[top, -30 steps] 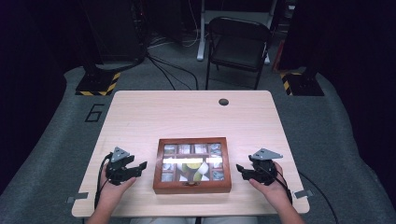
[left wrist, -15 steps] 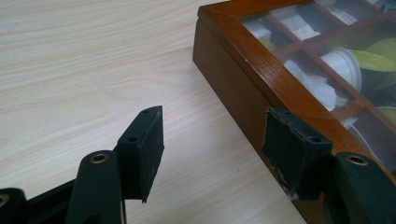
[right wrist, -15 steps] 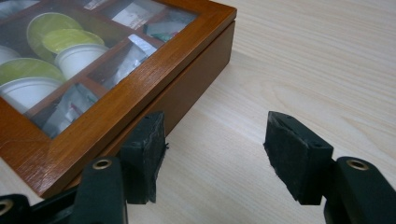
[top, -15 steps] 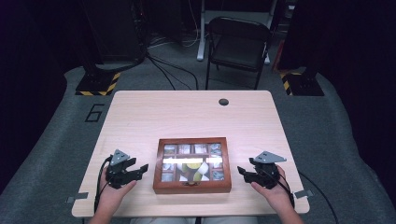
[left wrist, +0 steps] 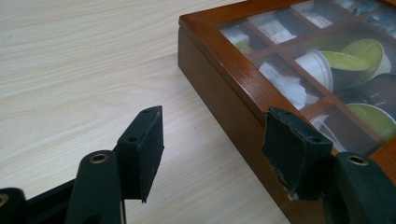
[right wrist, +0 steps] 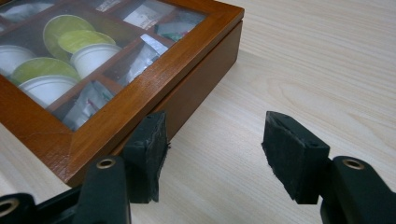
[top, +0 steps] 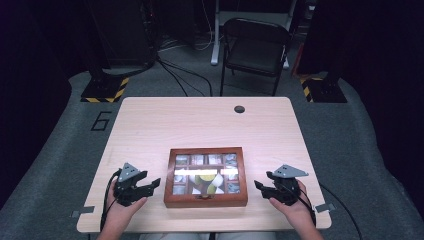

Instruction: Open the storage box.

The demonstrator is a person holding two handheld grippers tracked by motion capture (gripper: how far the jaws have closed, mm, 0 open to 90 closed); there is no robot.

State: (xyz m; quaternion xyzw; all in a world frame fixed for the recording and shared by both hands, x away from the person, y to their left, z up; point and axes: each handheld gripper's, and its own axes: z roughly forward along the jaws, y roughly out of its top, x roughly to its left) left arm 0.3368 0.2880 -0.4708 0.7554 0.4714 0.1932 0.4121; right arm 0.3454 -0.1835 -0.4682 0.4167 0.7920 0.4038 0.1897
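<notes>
Pale wood desk (top: 150, 125), dark room. Near edge: left gripper (top: 145, 186) and right gripper (top: 265, 188) flank the closed box (top: 206, 200), jaws released, holding nothing, probably staged to grip its sides. Chair (top: 255, 45) stands beyond.

Light wood table (top: 165, 125) with a dark round grommet (top: 239, 109) near its far edge; beyond it a black folding chair (top: 255, 47) on grey floor (top: 60, 150), yellow-black striped stand bases (top: 104, 90) left and right, cables (top: 175, 75) trailing, "6" (top: 101, 121) marked on floor.
</notes>
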